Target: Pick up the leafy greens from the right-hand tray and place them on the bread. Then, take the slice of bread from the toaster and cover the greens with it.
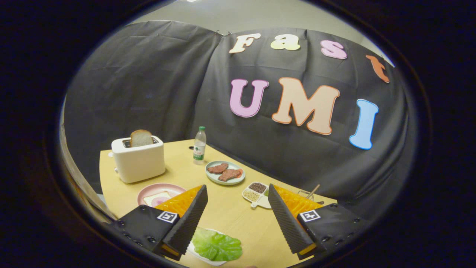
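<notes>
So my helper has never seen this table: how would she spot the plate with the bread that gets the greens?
Start at the white toaster at the table's far end. Just in front of it, beyond the open gripper, sits a pink plate holding a bread slice. The nearby green plate holds meat instead.

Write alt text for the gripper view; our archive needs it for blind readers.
The open tool hovers over a yellow table, leafy greens on a tray between its fingers. Beyond stand a toaster holding bread, a pink plate and a meat plate.
</notes>
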`<state>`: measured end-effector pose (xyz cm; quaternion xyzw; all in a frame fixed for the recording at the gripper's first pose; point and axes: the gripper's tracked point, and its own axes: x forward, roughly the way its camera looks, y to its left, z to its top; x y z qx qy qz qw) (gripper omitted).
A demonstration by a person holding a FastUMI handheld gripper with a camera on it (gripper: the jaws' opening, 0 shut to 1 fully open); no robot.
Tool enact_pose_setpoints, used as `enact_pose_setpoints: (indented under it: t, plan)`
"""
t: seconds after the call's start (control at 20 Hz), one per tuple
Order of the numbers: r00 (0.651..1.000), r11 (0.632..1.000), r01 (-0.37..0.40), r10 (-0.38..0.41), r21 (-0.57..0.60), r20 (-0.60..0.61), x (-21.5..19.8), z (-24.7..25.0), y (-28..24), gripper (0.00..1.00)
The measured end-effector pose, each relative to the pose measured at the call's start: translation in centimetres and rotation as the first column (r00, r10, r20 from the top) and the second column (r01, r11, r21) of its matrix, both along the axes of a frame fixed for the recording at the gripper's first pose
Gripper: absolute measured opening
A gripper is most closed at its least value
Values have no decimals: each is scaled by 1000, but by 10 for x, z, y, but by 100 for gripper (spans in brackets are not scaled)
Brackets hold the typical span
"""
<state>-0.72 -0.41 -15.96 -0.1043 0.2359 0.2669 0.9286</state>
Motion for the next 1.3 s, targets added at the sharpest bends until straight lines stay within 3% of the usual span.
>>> enact_pose_setpoints:
  t: [0.35, 0.7, 1.3]
  plan:
    - [985, 991, -123, 115, -52, -130, -17, -52, 0, 100]
    - [941, 965, -241, 206, -106, -268, -41, -108, -3, 100]
    - [863, 921, -358, 264, -153, -431, -71, -181, -9, 100]
